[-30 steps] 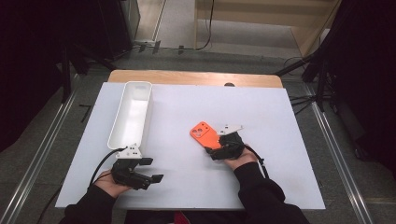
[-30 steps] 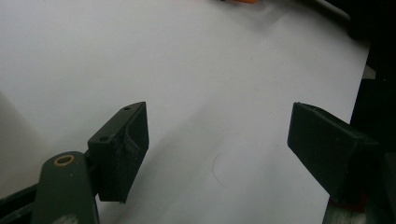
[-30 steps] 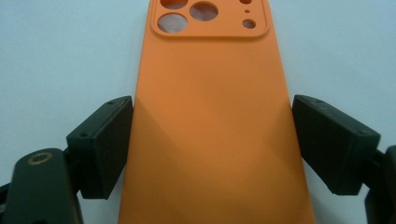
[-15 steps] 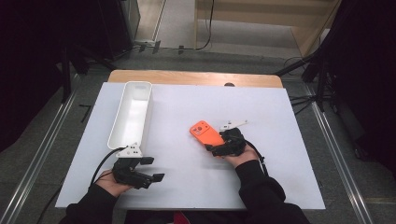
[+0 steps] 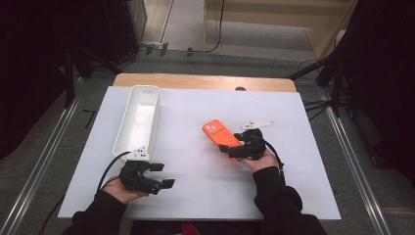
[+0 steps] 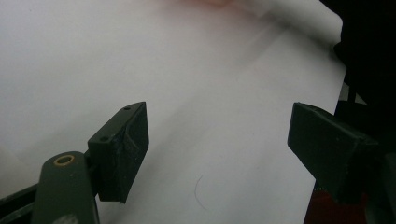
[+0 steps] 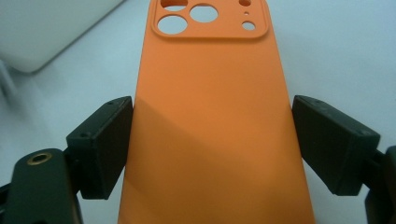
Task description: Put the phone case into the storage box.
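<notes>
Right gripper point(image 5: 234, 149) sits right of table centre, jaws pointing far-left. An orange phone case point(image 5: 221, 134) lies between them, back side up, camera cutouts at its far end. In the right gripper view the case point(image 7: 210, 121) spans the whole gap: both pads meet its long edges, so the jaws are clamped across its width. The left pad's contact is plain; the right pad's edge looks flush but the seam is narrow, so contact there is probable rather than certain. Whether the case rests on the sheet or is lifted just off it cannot be told from the high view.

Left gripper point(image 5: 161, 175) is at the near-left of the table, jaws pointing right, a cable looping from it toward the near edge. In the left gripper view its two pads point(image 6: 122, 149) stand wide apart with only bare white sheet between them: open, holding nothing.

White tray point(image 5: 138, 120), long and narrow, lies on the left half of the table, running near to far; its near end is just beside the left gripper. The case is well apart from the tray, to its right.

White sheet point(image 5: 195, 196) covers the table; a strip of wooden tabletop point(image 5: 195, 81) shows along the far edge.
</notes>
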### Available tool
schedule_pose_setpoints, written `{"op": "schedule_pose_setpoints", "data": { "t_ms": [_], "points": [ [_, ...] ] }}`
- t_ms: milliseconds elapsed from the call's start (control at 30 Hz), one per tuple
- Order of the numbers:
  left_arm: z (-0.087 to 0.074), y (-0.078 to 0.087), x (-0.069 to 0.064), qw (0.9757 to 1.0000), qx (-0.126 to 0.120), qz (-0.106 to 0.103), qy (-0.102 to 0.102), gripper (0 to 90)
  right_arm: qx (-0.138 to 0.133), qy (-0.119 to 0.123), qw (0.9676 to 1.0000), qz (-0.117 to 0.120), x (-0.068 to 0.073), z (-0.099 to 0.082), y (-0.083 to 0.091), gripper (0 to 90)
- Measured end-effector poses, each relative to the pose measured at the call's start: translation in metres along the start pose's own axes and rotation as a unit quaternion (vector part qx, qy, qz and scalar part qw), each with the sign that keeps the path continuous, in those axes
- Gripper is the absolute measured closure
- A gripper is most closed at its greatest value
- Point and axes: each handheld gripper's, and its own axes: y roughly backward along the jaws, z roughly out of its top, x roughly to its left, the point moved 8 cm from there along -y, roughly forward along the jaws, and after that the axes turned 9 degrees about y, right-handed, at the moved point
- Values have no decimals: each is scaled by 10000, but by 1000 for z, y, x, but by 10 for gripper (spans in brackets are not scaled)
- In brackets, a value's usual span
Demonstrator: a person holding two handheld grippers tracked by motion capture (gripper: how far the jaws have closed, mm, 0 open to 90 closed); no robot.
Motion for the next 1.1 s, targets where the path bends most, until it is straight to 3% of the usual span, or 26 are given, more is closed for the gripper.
{"op": "schedule_pose_setpoints", "data": {
  "t_ms": [267,567,800,1100],
  "points": [
    [2,-2,-7,10000,38,-43,-11,204,-174,-111,9997,137,4,5,14,148],
    [9,-8,-15,9994,233,-260,48,207,-290,-243,9990,217,7,7,28,148],
    [15,-15,-22,9991,313,-261,-76,207,-306,-363,9985,273,8,4,32,148],
    [34,-18,-25,9995,133,-280,-16,208,-275,-379,9985,280,10,1,34,148]
  ]
}}
